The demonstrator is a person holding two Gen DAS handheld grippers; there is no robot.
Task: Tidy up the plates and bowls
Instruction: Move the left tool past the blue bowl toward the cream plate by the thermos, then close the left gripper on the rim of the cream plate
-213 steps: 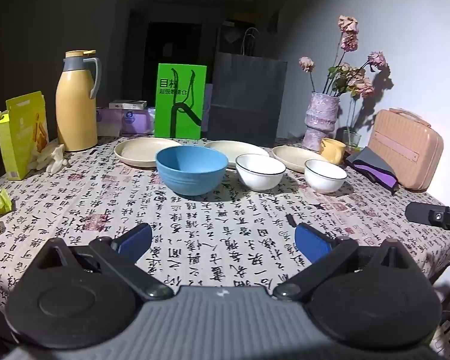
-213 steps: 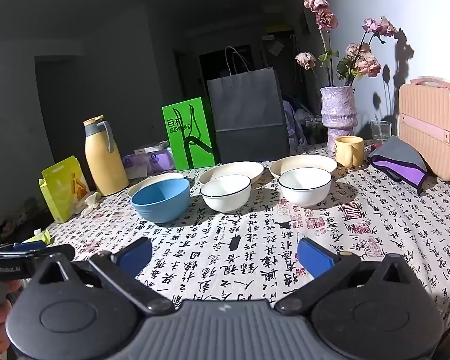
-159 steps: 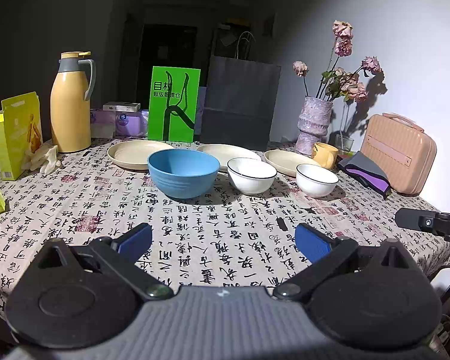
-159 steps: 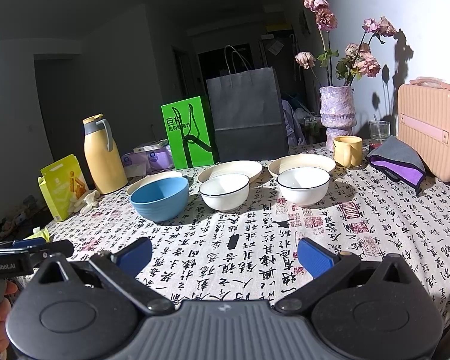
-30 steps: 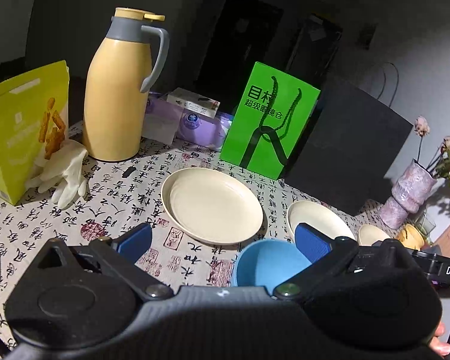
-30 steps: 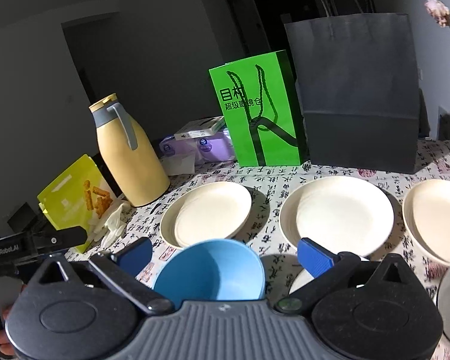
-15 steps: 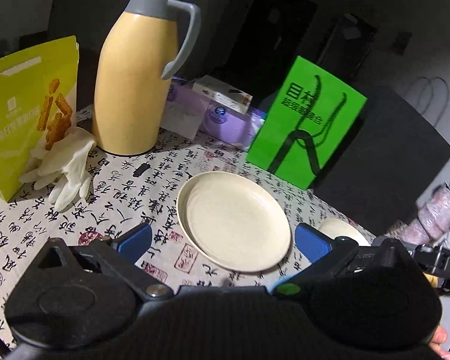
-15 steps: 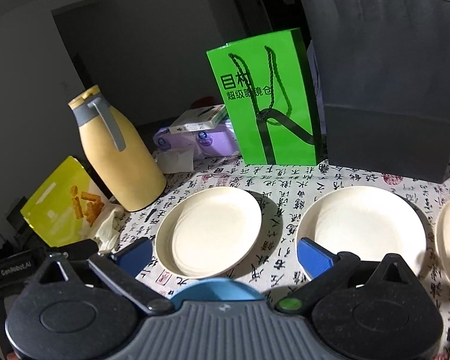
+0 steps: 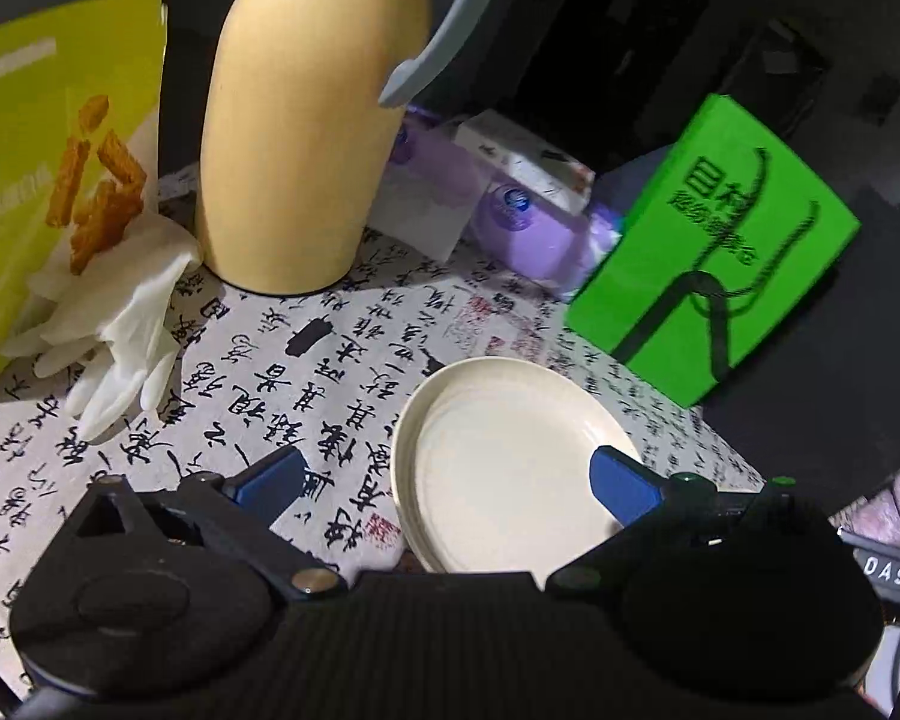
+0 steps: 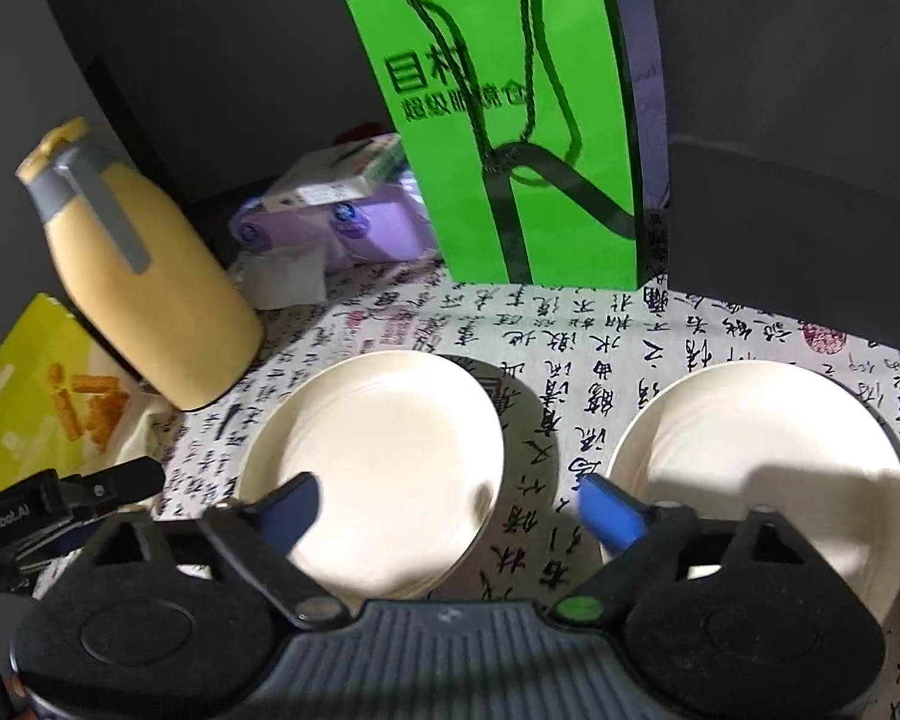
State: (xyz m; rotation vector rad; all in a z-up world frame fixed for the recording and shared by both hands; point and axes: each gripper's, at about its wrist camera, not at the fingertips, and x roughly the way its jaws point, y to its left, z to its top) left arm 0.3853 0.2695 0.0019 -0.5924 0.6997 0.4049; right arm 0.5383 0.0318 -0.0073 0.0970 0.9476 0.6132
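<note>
Both grippers now close over the left end of the table, far nearer than a second ago. Gone from both views: the blue bowl, seen below the jaws a second back.

Left gripper (image 9: 447,477) spread wide, nothing between the pads, nothing held. Left cream plate (image 9: 504,480) flat on the printed tablecloth (image 9: 306,372), lying partly between the blue fingertips (image 9: 270,474), its right edge under the right-hand pad; contact with the plate not clear. Much larger in frame than half a second ago: yellow jug (image 9: 297,120) at far left, now cropped at the top, with the white rubber glove (image 9: 120,330) and yellow snack bag (image 9: 48,138) to its left. Green paper bag (image 9: 714,252) upright at far right, purple tissue packs (image 9: 528,222) between jug and bag.

Right gripper (image 10: 447,510) wide open too, jaws just narrowed a little, gripping nothing. Same left cream plate (image 10: 384,462) under the left pad, its right rim inside the gap. Second cream plate (image 10: 762,468) well apart to the right, beyond the right pad. Third plate, visible at right edge a second ago, now out of frame. Green paper bag (image 10: 510,138) filling the far centre, dark paper bag (image 10: 798,150) beside it at right, yellow jug (image 10: 144,288) tilted by the lens at left. Other gripper's black body (image 10: 60,498) poking in at the left edge.
</note>
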